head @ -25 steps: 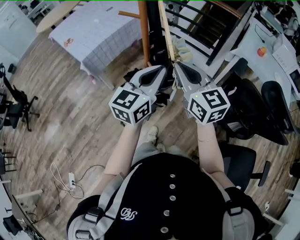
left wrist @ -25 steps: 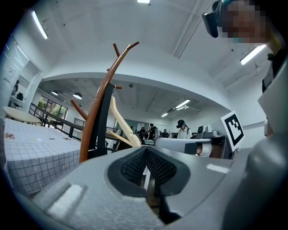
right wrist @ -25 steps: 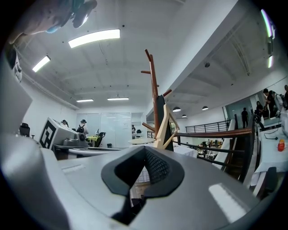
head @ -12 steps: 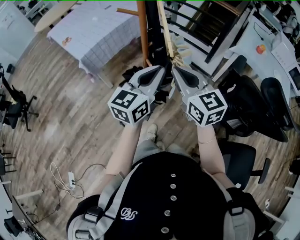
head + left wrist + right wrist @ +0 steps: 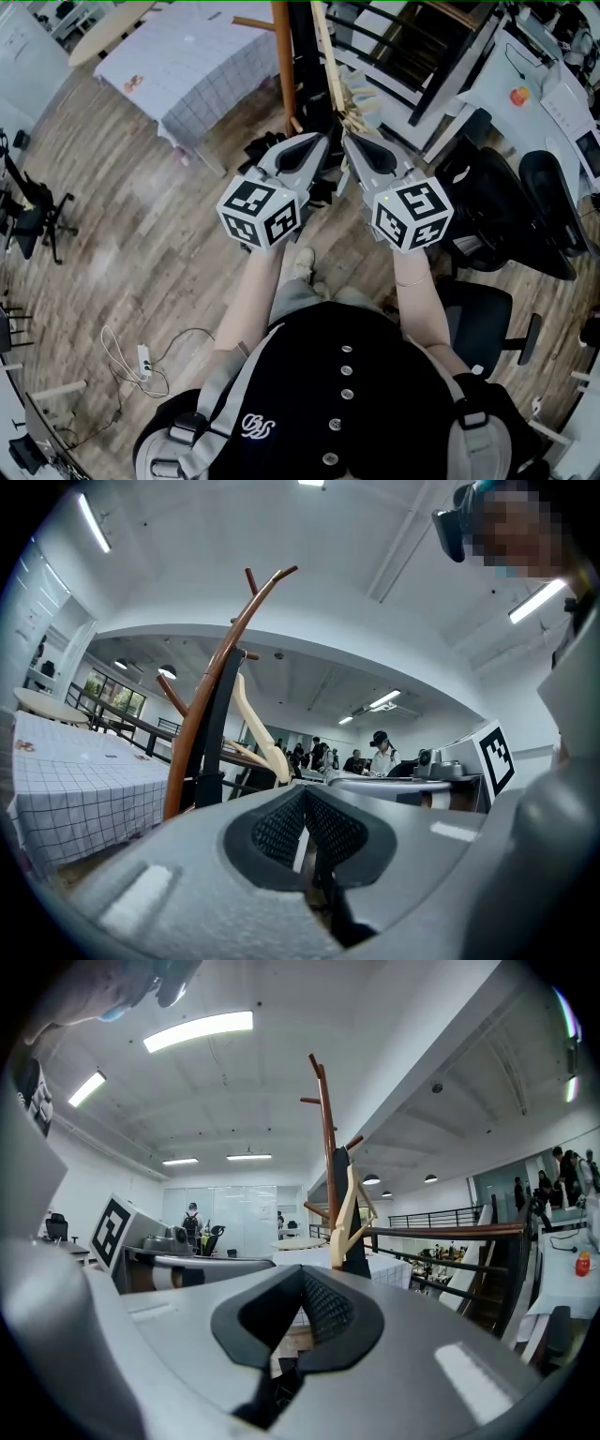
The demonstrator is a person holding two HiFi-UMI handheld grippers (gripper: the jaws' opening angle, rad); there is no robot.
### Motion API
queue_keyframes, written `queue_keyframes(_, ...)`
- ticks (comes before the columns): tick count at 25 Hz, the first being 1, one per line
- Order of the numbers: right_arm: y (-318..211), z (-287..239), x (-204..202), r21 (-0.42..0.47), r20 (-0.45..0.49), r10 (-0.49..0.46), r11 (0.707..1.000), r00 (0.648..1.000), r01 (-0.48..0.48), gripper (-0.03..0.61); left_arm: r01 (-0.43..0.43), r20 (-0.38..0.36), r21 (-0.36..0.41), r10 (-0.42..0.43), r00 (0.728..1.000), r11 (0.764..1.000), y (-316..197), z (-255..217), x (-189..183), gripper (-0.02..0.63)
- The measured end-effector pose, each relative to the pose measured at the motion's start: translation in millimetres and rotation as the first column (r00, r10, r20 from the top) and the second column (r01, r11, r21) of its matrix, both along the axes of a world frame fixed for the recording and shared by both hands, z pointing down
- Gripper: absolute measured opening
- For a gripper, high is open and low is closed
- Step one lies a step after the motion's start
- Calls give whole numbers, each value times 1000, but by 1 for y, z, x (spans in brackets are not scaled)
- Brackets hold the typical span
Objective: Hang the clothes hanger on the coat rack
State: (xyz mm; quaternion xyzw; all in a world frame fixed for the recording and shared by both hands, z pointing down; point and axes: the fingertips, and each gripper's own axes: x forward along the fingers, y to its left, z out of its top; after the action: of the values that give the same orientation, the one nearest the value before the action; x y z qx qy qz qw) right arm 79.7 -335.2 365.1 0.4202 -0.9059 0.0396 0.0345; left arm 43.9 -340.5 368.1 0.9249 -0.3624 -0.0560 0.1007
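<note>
1. The left gripper (image 5: 305, 803) and the right gripper (image 5: 302, 1283) are pointing level at the rack (image 5: 326, 1129), side by side in front of the person's chest.
2. Both pairs of jaws are sitting closed, pad against pad, and neither is holding anything.
3. The hanger (image 5: 348, 1211) is hanging against the rack's pole, pale wood on dark, well above the floor. Its hook seems to be sitting over a peg, but it is too small in every view to be sure.
4. Judging from this, the hanging itself is looking done, and the step in hand is checking the result and backing away.
5. Doing that well means drawing both grippers straight back along the line they are pointing, with the jaws closed. That way no fingertip is catching the hanger's lower arm, which is reaching out toward the right gripper's side.
6. It is worth watching the hanger while retreating. If it is swinging or sitting crooked, the hook is probably only resting on the peg's tip.
7. A correction, if needed, is suiting the right gripper better, since the hanger is facing its side. Opening the jaws narrowly, nipping the neck below the hook and lifting it further onto the peg would do.
8. The chair (image 5: 487, 225) is standing just beside the person's right, so a step back needs care there.
</note>
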Motion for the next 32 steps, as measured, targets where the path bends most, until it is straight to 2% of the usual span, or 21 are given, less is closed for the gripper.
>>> queue_keyframes(11, 5, -1, -3, 2, -5, -18, 1000, 1000, 18, -2, -6, -9, -5, 6, 1000, 1000, 7, -2, 1, -2)
queue_keyframes(27, 3, -1, 1, 2, -5, 2, 1000, 1000, -2, -2, -15, -23, -7, 15, 1000, 1000, 6, -2, 5, -2)
queue_keyframes(32, 2, 2, 1, -9, -11, 3, 1000, 1000, -3, -2, -18, -9, 8, 18, 1000, 1000, 4, -7, 5, -2)
